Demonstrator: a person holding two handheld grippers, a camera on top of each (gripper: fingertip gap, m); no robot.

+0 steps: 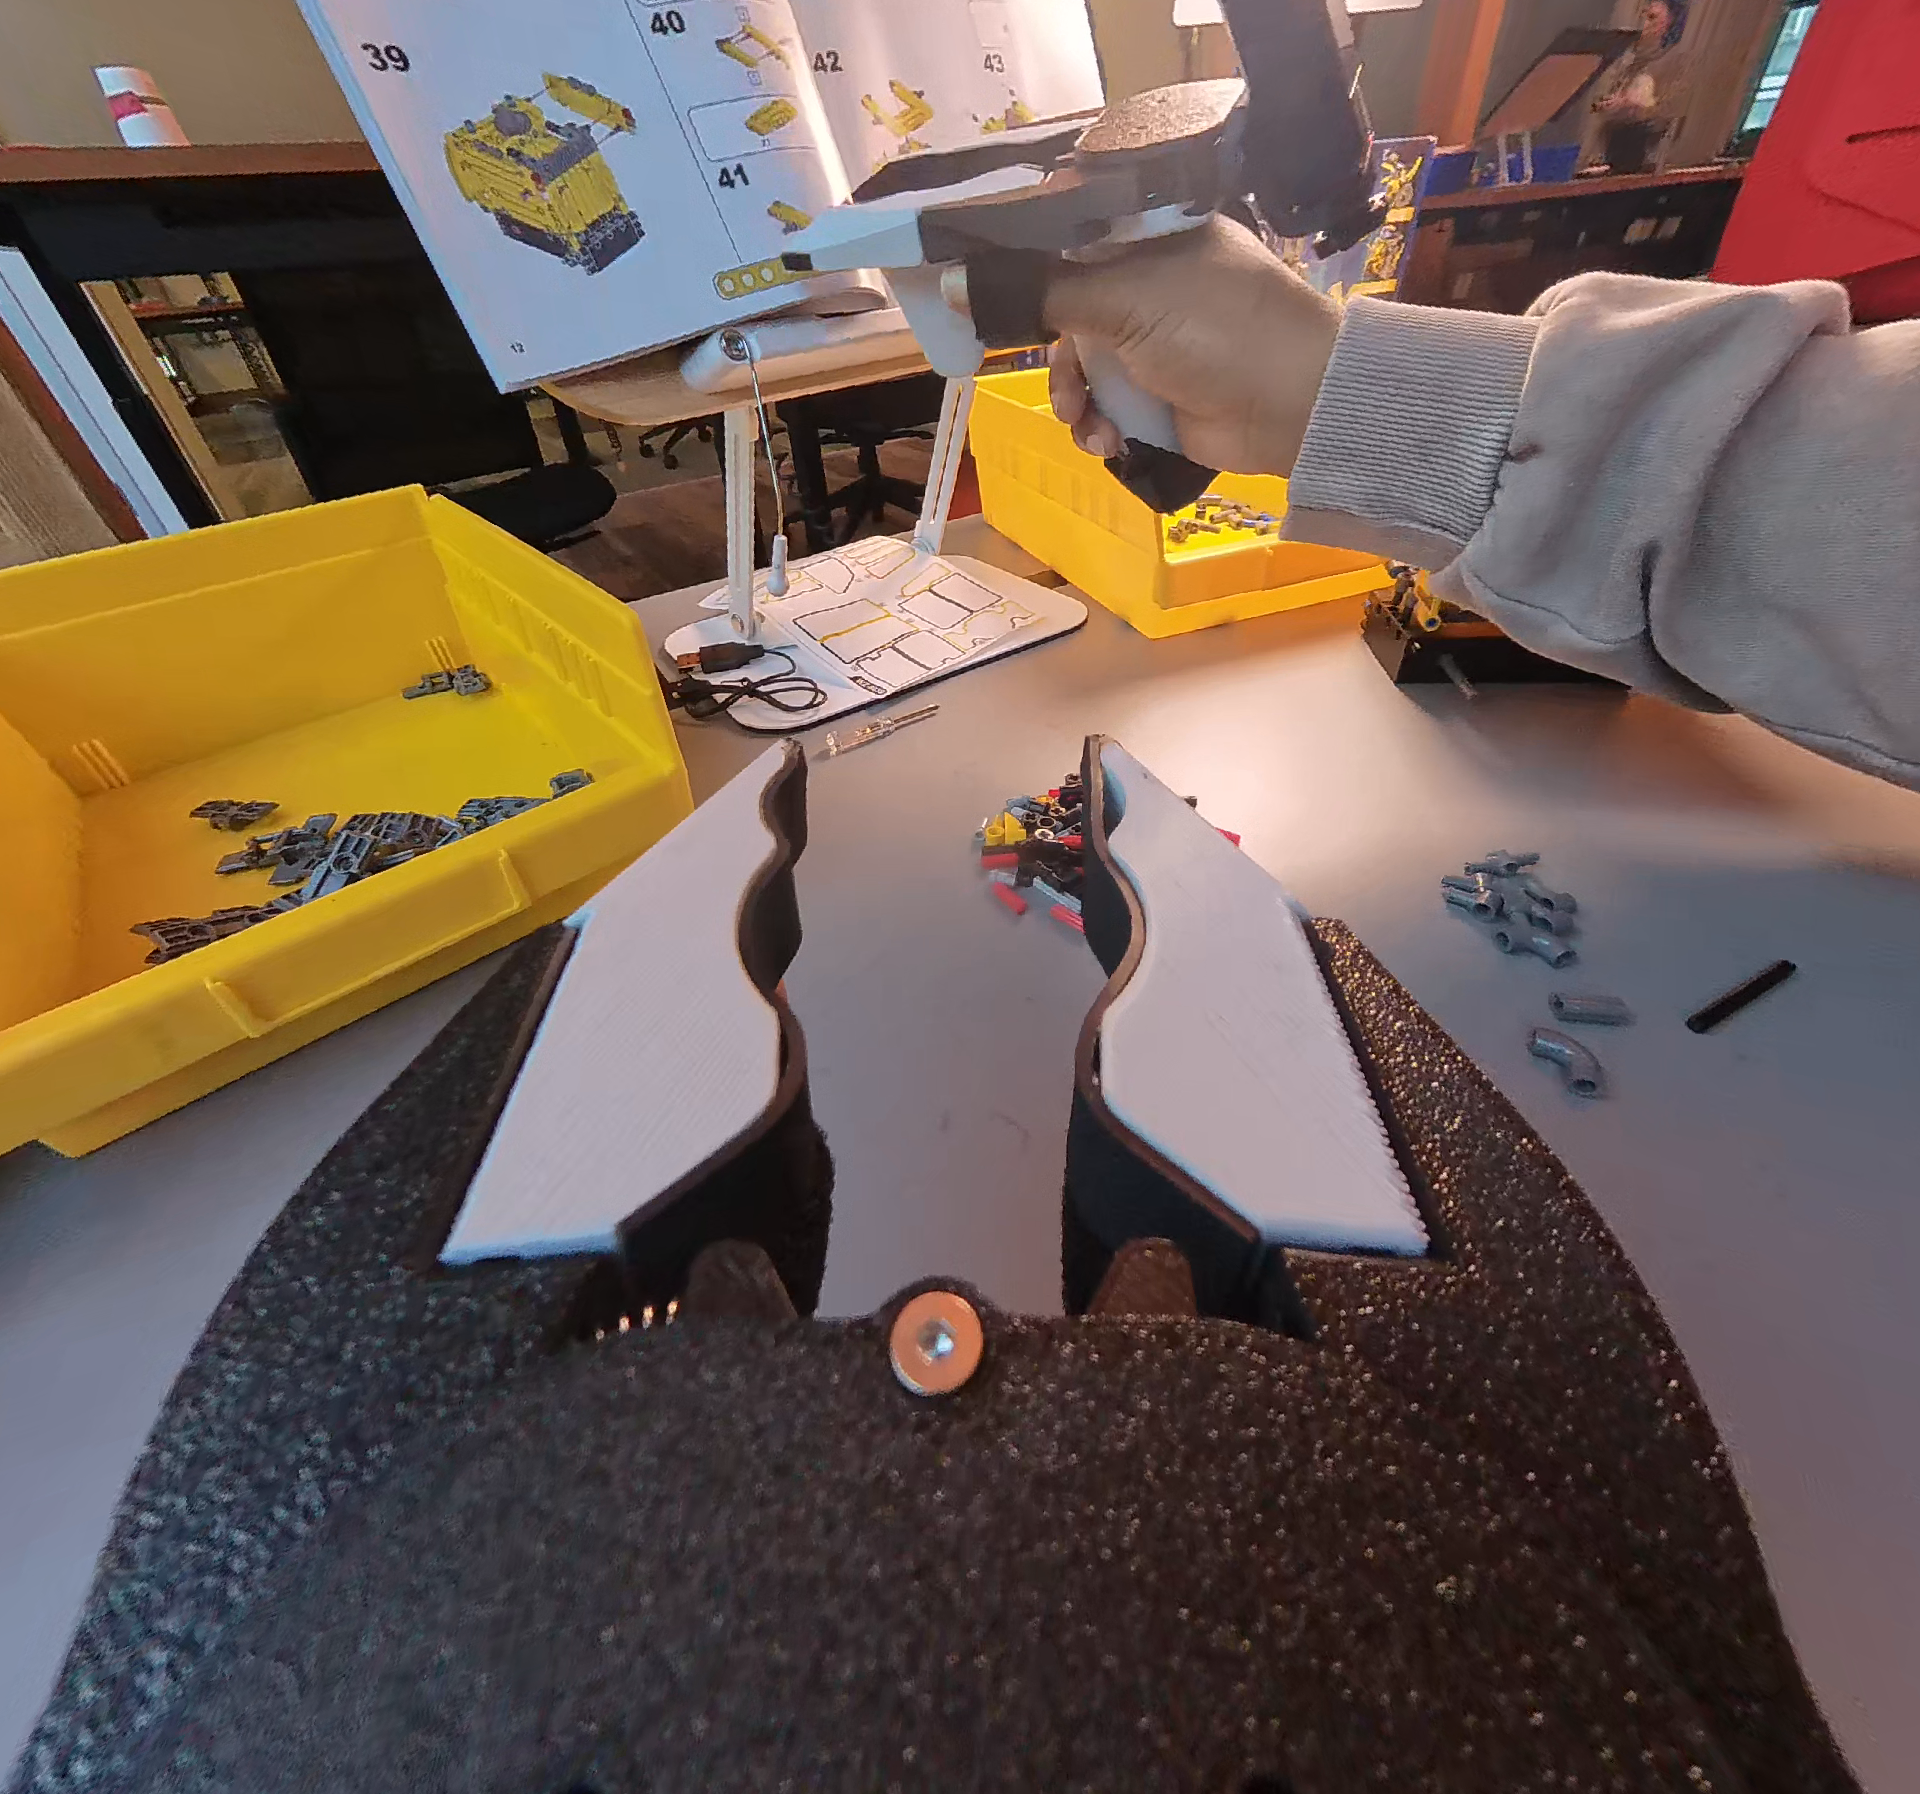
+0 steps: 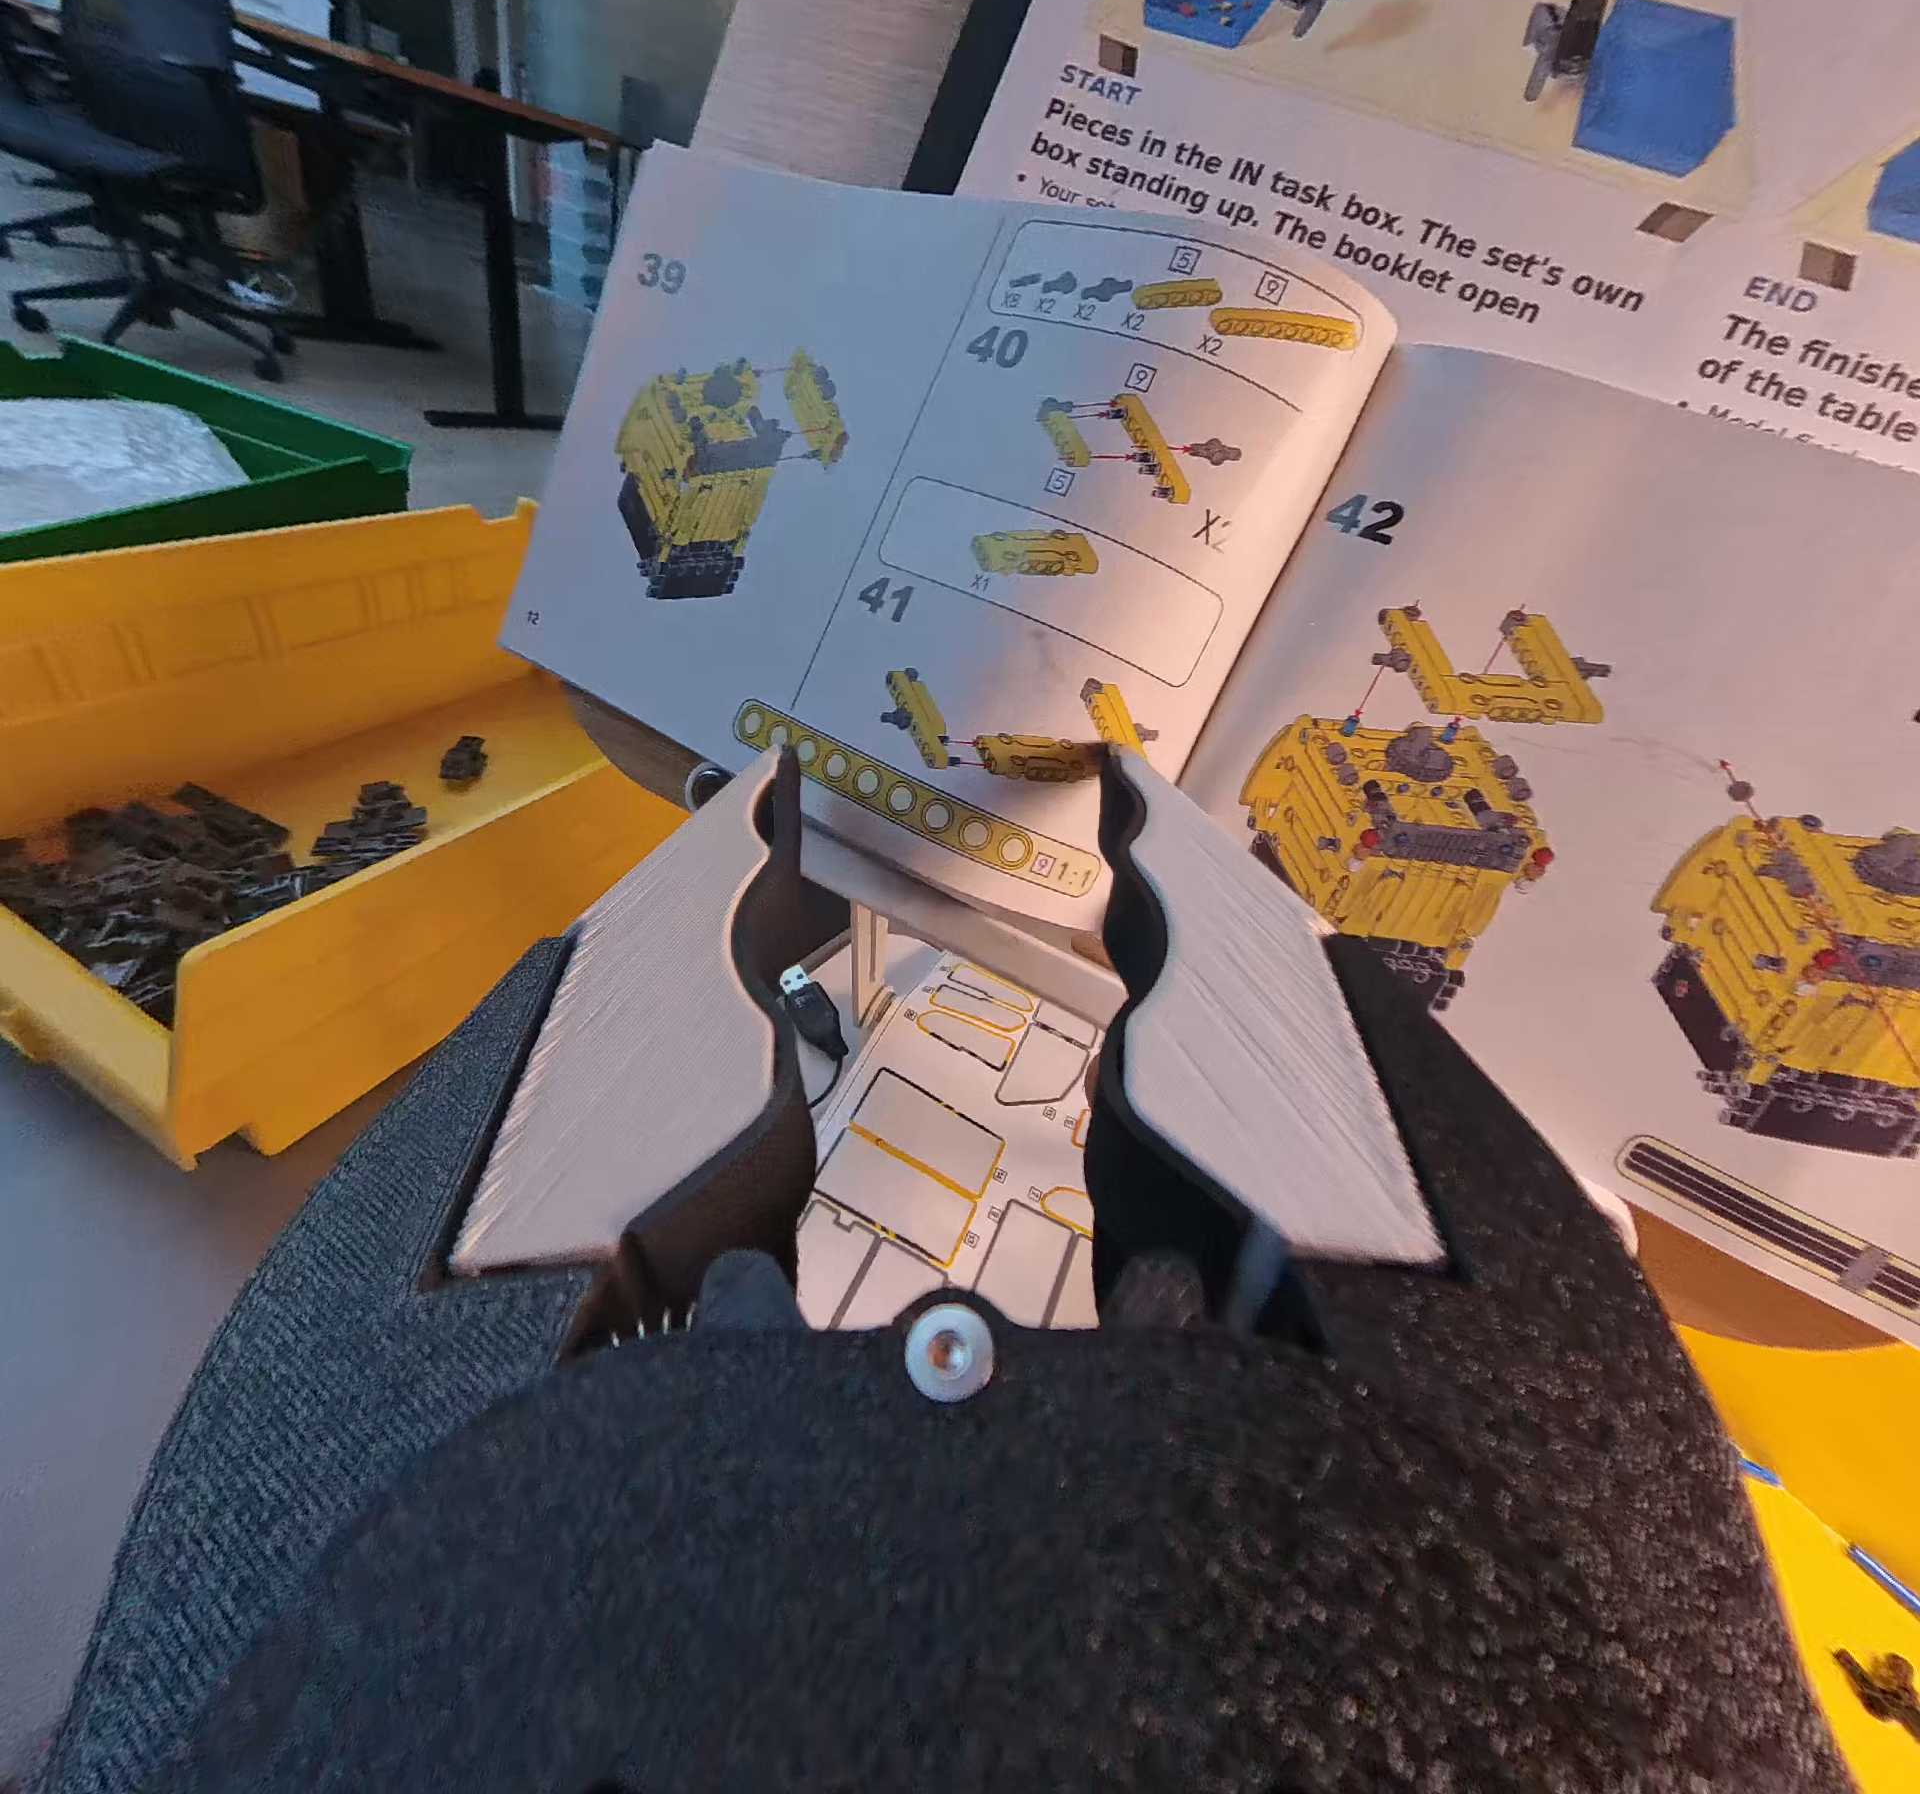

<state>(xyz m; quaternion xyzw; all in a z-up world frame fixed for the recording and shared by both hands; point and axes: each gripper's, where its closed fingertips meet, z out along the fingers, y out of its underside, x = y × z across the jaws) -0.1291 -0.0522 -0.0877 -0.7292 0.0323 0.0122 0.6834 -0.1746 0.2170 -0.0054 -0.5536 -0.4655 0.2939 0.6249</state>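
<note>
Fingers of my left hand-held gripper [image 1: 940,757] are spread and hold nothing, hovering over bare grey worktop [image 1: 914,1017]. A yellow bin [image 1: 343,955] of grey pieces lies just to the left; a heap of small bricks [image 1: 1029,861] sits partly behind the right finger, with loose grey connectors [image 1: 1517,903] farther right. My right hand-held gripper [image 2: 945,757] is also spread and empty, raised to the lower edge of the open booklet [image 2: 935,456] on its stand; whether it touches the page, I cannot tell. Another yellow bin [image 1: 1101,518] sits behind my right sleeve [image 1: 1621,497].
</note>
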